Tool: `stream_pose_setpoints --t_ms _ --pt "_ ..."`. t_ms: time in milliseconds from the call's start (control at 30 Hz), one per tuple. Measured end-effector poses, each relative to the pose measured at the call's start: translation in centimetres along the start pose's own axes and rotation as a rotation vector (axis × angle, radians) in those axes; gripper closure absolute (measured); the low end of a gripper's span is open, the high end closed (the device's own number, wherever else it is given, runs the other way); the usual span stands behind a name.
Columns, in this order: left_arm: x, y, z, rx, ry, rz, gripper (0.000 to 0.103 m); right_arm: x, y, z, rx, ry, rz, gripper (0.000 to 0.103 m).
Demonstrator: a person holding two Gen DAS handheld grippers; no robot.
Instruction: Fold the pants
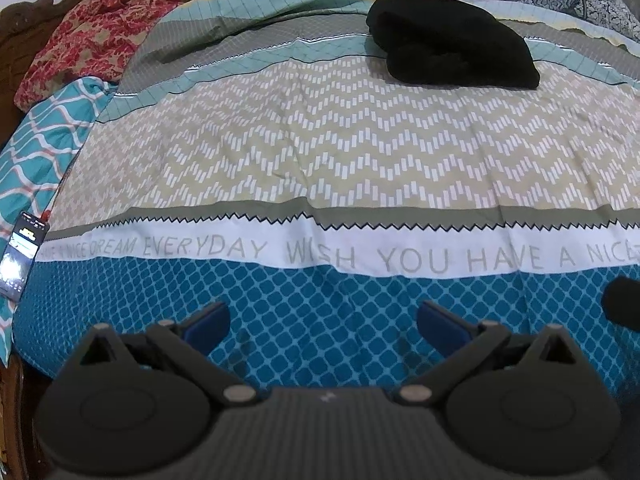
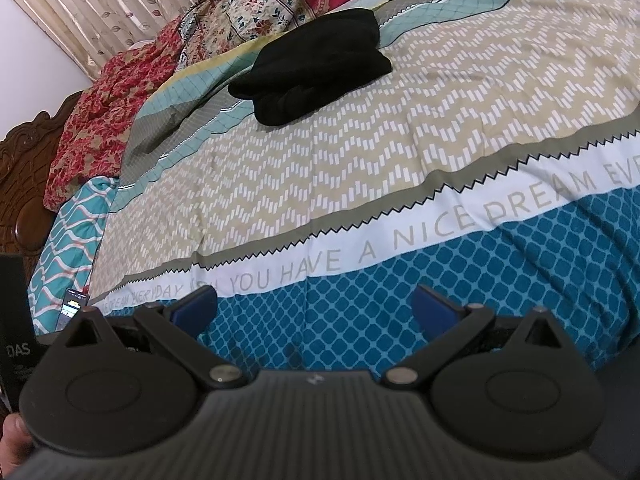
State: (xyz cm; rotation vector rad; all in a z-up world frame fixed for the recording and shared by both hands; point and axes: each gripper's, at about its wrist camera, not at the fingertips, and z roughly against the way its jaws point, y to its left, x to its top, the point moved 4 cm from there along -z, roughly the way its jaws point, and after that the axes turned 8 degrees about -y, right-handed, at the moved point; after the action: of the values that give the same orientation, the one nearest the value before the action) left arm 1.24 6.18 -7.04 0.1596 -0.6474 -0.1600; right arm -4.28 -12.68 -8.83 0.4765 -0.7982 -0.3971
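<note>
Far left, at the bed edge: a phone (image 1: 18, 256), lit, well apart from everything in use. Next, the left gripper (image 1: 322, 326), spread wide with nothing between its blue pads, over the blue diamond band of the bedsheet (image 1: 320, 152). Then the right gripper (image 2: 314, 308), equally wide apart and empty, over the same band, just beside the left one.

Ahead of both, well apart across the zigzag band: the black pants (image 1: 452, 40), a compact bundle near the pillows (image 1: 92, 36), seemingly folded already. From the left gripper, up and to the right; from the right gripper, up and slightly left. Long axis hard to tell exactly, roughly diagonal across the bed. Neither gripper clearly nearer; a long forward reach needed from either.
</note>
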Motion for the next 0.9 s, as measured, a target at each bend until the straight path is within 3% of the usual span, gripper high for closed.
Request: stream_pose_setpoints --t_ms 900 --pt "1.4 -1.0 2.4 -0.021 -0.079 -0.042 0.000 0.3 0.0 0.3 -0.016 -0.027 -0.003 0.000"
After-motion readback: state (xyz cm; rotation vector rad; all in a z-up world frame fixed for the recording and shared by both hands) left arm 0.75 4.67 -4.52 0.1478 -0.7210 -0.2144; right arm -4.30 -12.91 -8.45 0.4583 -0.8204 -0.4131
